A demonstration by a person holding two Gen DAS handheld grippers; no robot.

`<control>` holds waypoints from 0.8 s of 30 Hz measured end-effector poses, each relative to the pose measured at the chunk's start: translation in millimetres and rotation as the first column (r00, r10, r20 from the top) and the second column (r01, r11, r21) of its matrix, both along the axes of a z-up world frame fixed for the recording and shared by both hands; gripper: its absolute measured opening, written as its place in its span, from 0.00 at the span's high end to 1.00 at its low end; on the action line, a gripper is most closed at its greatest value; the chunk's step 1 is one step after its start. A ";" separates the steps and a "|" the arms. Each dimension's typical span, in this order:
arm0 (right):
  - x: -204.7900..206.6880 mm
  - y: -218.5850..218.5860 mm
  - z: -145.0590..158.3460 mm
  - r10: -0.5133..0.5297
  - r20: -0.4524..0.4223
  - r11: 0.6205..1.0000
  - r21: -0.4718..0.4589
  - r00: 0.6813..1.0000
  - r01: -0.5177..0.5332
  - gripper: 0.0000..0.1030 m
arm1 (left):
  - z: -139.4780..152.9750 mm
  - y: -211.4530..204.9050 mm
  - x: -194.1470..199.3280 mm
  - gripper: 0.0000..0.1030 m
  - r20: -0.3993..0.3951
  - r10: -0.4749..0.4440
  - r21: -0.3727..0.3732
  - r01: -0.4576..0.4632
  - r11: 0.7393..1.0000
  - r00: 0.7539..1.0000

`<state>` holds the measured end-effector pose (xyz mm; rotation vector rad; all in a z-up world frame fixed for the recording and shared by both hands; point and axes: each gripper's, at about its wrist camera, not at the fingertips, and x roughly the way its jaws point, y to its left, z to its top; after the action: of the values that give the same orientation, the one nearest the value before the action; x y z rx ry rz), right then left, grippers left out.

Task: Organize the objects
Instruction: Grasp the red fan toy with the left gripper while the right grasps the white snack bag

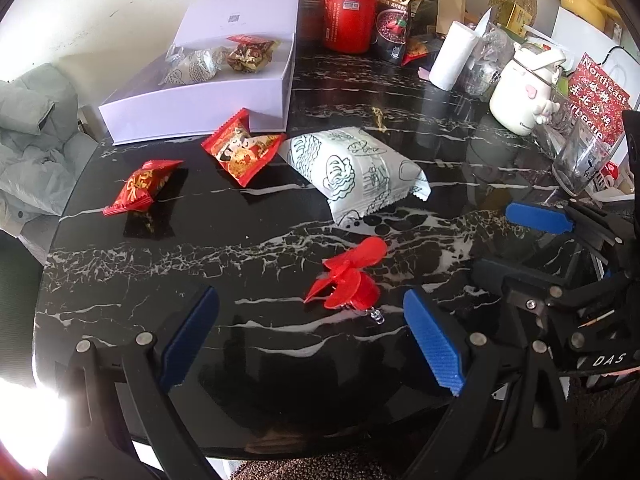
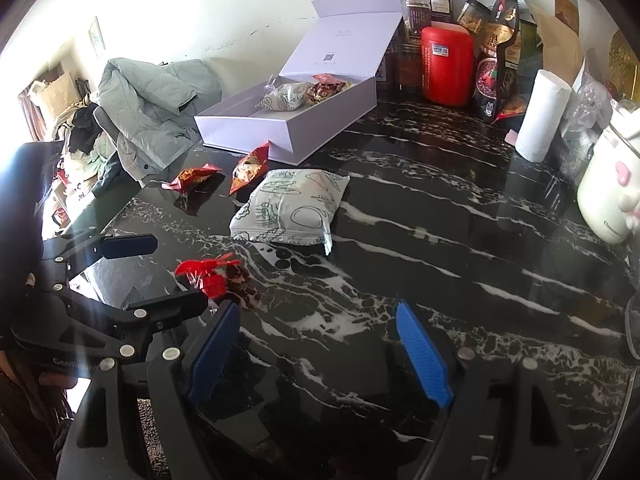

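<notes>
An open white box [image 1: 192, 114] [image 2: 320, 128] at the table's far left holds a white packet [image 1: 196, 66] and a red-gold packet [image 1: 250, 54]. On the black marble table [image 1: 280, 340] lie two red snack packets [image 1: 142, 188] [image 1: 242, 150], a big white printed packet [image 1: 352, 168] [image 2: 292, 208] and a red plastic propeller toy [image 1: 348, 278] [image 2: 208, 274]. My left gripper [image 1: 312, 340] is open and empty, just short of the propeller. My right gripper [image 2: 316, 356] is open and empty, near the front edge; it also shows at the right of the left wrist view [image 1: 540, 216].
A red canister [image 1: 348, 16], food bags [image 1: 396, 12], a paper roll [image 1: 454, 56], a white mug [image 1: 520, 92] and a glass [image 1: 584, 160] crowd the back and right of the table. A grey jacket [image 2: 152, 108] lies off the left edge.
</notes>
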<state>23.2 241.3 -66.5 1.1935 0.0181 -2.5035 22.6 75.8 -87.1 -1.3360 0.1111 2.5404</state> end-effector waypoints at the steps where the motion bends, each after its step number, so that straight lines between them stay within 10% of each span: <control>1: -0.7 0.0 -2.6 0.001 0.002 1.000 0.000 1.000 -0.001 0.20 | -2.5 0.8 -0.6 0.09 0.003 -0.003 0.000 0.003 1.000 1.000; 13: -13.7 -3.2 -5.0 0.034 -0.046 0.998 -0.044 0.998 -0.036 0.21 | -18.0 4.7 -3.8 0.35 -0.012 -0.066 0.042 0.066 0.997 0.998; 17: -19.7 -7.5 -2.8 0.050 -0.056 0.997 -0.056 0.997 -0.053 0.21 | -17.0 5.5 -5.3 0.61 -0.041 -0.067 0.017 0.068 0.998 0.997; 24: -37.4 -13.4 -1.0 0.035 -0.040 0.994 -0.101 0.999 -0.039 0.21 | -16.0 -11.8 -17.0 0.61 -0.037 -0.025 0.048 0.026 0.999 0.999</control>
<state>-14.2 227.9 -67.5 1.0945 -0.0752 -2.4633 5.6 64.0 -103.0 -1.2628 0.0734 2.5304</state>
